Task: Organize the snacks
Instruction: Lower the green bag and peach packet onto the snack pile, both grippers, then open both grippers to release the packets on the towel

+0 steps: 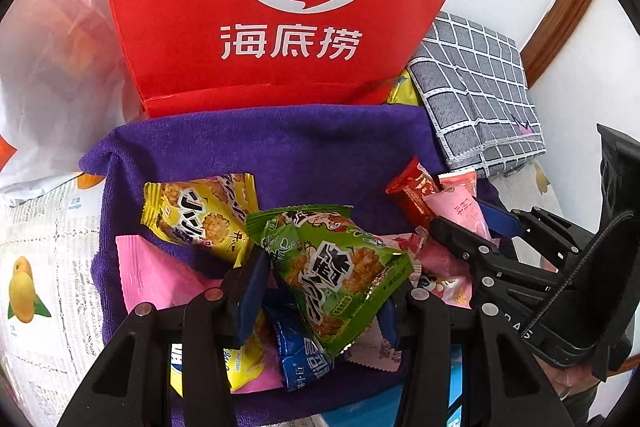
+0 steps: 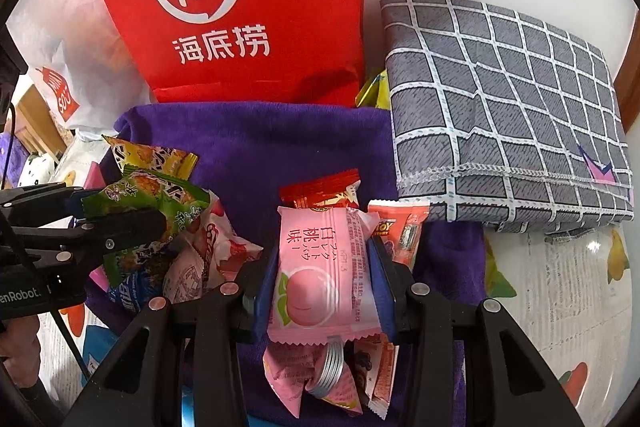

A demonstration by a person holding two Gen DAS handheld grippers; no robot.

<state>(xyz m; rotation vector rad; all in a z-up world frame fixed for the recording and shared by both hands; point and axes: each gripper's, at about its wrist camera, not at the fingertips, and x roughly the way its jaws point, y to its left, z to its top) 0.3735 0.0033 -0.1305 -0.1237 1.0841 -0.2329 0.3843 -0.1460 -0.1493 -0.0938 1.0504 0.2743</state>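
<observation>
Pink film, light and slick, is pinched across its middle by the right gripper (image 2: 324, 275), closed on the peach pack (image 2: 320, 267), while the left gripper (image 1: 324, 291) is clamped on the green pack (image 1: 336, 275). Both are probably crushable, so pressure is best kept gentle, flanks preferred over crimped seams. Other snacks lie below on the purple towel (image 1: 280, 147).
</observation>
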